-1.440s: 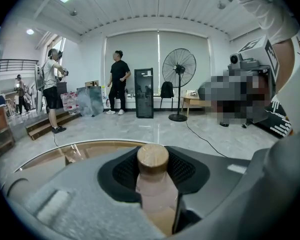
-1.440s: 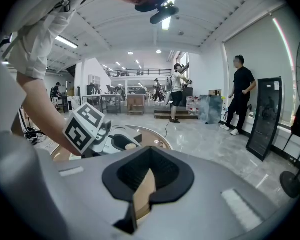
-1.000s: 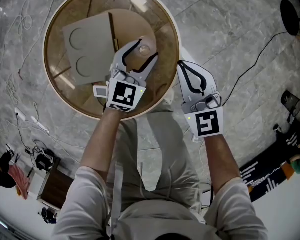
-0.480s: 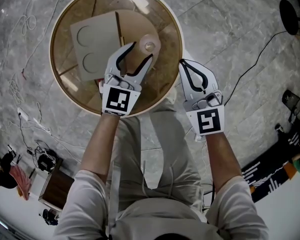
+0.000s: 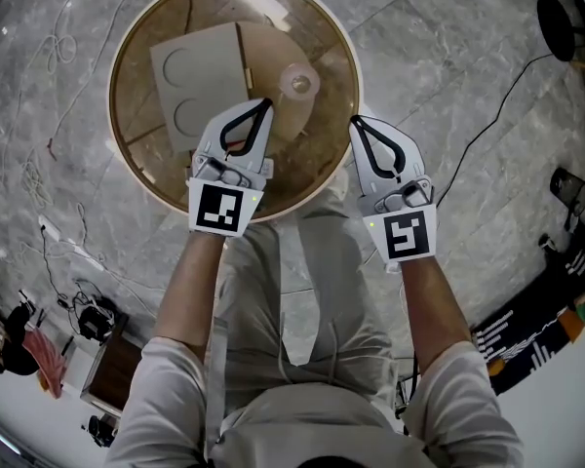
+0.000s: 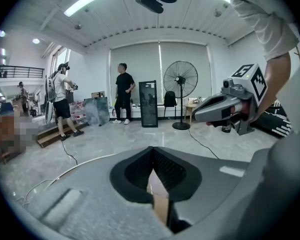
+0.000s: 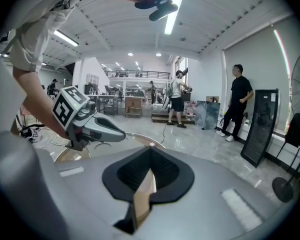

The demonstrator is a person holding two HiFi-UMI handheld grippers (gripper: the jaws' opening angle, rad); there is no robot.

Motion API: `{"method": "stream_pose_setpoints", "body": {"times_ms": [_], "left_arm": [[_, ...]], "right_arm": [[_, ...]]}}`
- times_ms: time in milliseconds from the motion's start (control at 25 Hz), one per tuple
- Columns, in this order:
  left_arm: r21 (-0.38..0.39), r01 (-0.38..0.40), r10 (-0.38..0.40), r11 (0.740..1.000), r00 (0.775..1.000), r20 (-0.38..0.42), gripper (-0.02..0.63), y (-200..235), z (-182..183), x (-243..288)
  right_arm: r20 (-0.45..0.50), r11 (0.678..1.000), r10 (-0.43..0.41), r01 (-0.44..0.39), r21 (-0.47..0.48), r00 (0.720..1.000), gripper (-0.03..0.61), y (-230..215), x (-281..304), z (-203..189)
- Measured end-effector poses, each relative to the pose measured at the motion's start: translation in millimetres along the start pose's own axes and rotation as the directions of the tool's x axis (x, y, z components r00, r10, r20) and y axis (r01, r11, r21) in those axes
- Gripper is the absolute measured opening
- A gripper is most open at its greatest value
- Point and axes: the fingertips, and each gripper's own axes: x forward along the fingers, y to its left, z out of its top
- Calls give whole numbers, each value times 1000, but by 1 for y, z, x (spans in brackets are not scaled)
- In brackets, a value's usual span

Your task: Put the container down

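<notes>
left claw [image 5: 266, 103] has backed off the container [image 5: 299, 82], closing shut empty; right claw [image 5: 355, 122] shut, empty.

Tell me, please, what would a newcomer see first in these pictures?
A big round glass table fills the top of the head view, with a pale board and a small container standing free on it. Both grippers are shut and empty: the left gripper over the table near the container, the right gripper at the table's right edge.
</notes>
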Motion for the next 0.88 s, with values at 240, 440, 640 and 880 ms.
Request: {"method": "stream_pose_setpoints", "body": {"times_ms": [240, 440, 640, 880], "left_arm": [[23, 22, -22, 999, 1000, 5, 3, 4, 8, -19], [46, 38, -39, 998, 999, 4, 3, 9, 10, -32], [62, 53, -54, 997, 999, 7, 3, 13, 14, -44], [68, 66, -67, 996, 998, 14, 3, 17, 18, -50]], "right_arm": [[-7, 1000, -28, 28, -4, 1000, 4, 9, -10, 7], [-17, 998, -59, 59, -1, 998, 3, 14, -16, 9], [-10, 996, -88, 88, 0, 996, 3, 21, -21, 16], [-12, 994, -109, 109, -6, 994, 3, 25, -23, 22]]}}
